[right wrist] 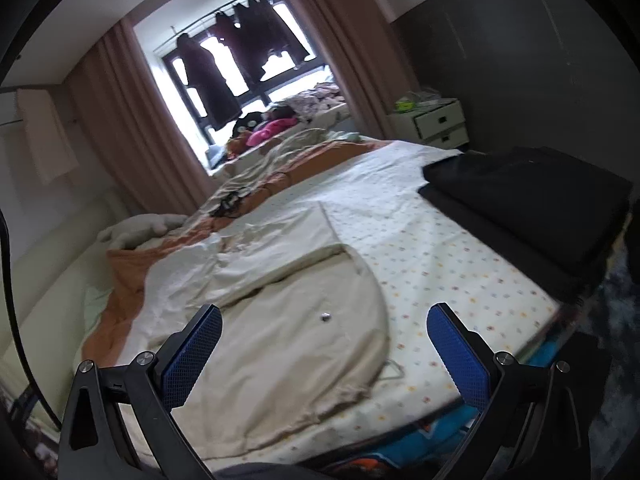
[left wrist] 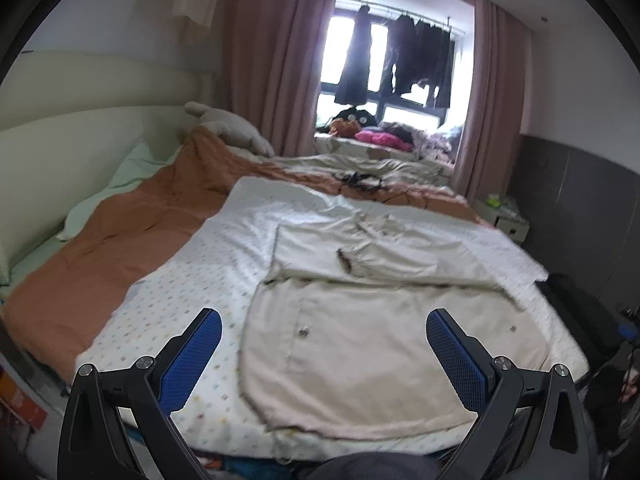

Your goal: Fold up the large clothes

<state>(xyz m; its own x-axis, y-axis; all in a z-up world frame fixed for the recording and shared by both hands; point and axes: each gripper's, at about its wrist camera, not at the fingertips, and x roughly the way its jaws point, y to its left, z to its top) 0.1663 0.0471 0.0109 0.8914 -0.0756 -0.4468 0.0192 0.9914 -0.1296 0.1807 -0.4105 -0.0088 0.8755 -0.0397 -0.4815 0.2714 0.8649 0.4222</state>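
A large cream coat (left wrist: pixel 368 344) lies flat on the dotted white sheet (left wrist: pixel 180 300) at the foot of the bed, its sleeves folded across the upper body and its hem nearest me. My left gripper (left wrist: pixel 324 320) hovers open above the hem with nothing between its blue pads. In the right wrist view the same coat (right wrist: pixel 280 340) spreads to the left and centre. My right gripper (right wrist: pixel 324 316) is open over the coat's right side, holding nothing.
A stack of folded black clothes (right wrist: pixel 532 204) sits on the bed's right edge. An orange duvet (left wrist: pixel 132 232) and pillows cover the far half. A white bedside cabinet (right wrist: pixel 436 120) stands by the dark wall. Clothes hang at the window (left wrist: pixel 400 60).
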